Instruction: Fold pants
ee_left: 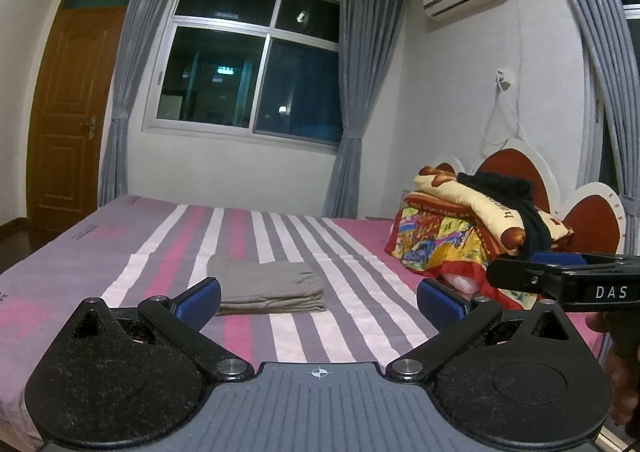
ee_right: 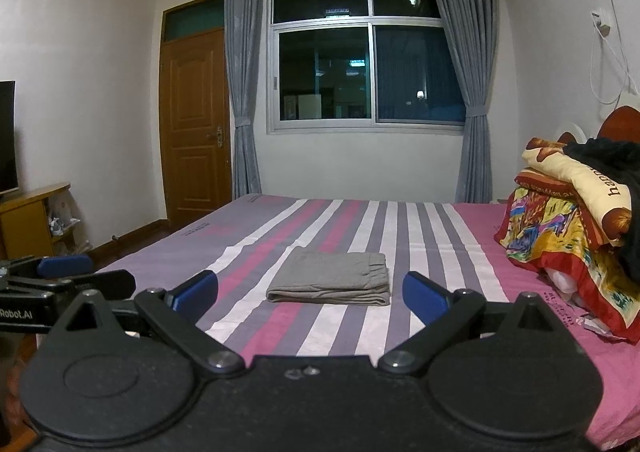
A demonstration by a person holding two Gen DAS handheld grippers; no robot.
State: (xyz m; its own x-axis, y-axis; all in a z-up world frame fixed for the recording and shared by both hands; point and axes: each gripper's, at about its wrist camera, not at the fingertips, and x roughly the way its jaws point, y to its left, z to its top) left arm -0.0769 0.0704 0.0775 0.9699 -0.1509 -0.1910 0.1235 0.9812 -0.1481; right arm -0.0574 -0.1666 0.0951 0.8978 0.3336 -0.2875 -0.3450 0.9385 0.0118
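Note:
Grey pants (ee_left: 268, 286) lie folded in a flat rectangle on the striped bed sheet (ee_left: 340, 252), also seen in the right wrist view (ee_right: 332, 280). My left gripper (ee_left: 318, 298) is open and empty, held above the bed's near edge, short of the pants. My right gripper (ee_right: 310, 292) is open and empty too, pulled back from the pants. The right gripper shows at the right edge of the left wrist view (ee_left: 560, 272). The left gripper shows at the left edge of the right wrist view (ee_right: 60, 276).
A pile of colourful folded quilts with a black garment on top (ee_left: 480, 224) sits at the bed's head on the right (ee_right: 580, 220). A wooden door (ee_right: 196, 124), a curtained window (ee_right: 360, 52) and a low wooden cabinet (ee_right: 28, 220) lie beyond.

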